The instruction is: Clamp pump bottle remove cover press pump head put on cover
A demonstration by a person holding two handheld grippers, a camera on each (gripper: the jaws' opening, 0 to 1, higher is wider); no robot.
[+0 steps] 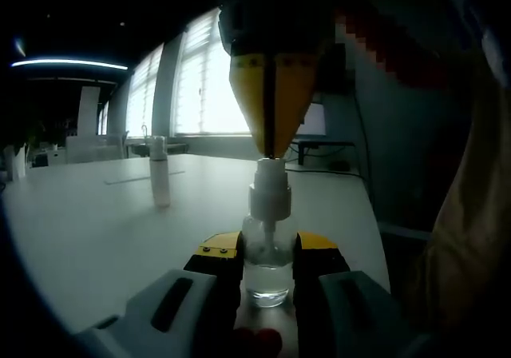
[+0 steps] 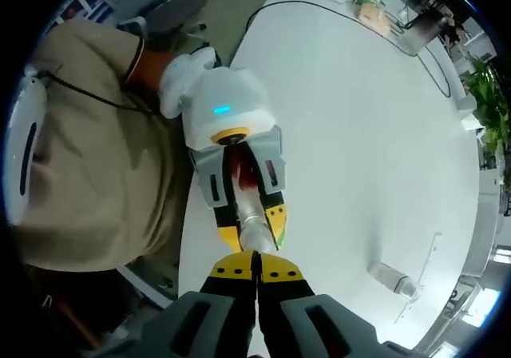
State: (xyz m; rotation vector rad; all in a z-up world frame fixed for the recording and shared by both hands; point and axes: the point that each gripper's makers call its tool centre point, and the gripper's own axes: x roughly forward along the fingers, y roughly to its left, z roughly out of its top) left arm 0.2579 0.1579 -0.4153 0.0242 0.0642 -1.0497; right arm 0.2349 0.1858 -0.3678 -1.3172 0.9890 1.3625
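Clear glass pump bottle (image 1: 267, 272) stands upright on the white counter (image 1: 96, 222), near its edge, clamped at the body between the jaws of my left claw (image 1: 267, 250). My right claw (image 1: 274, 146) comes down from above, jaws pressed together, its tip touching the top of the white pump head (image 1: 268, 190). Right gripper view: right claw (image 2: 256, 268) closed over the bottle (image 2: 254, 232), left claw (image 2: 254, 226) grasping it. A second capped bottle (image 1: 159, 180) stands well apart on the counter.
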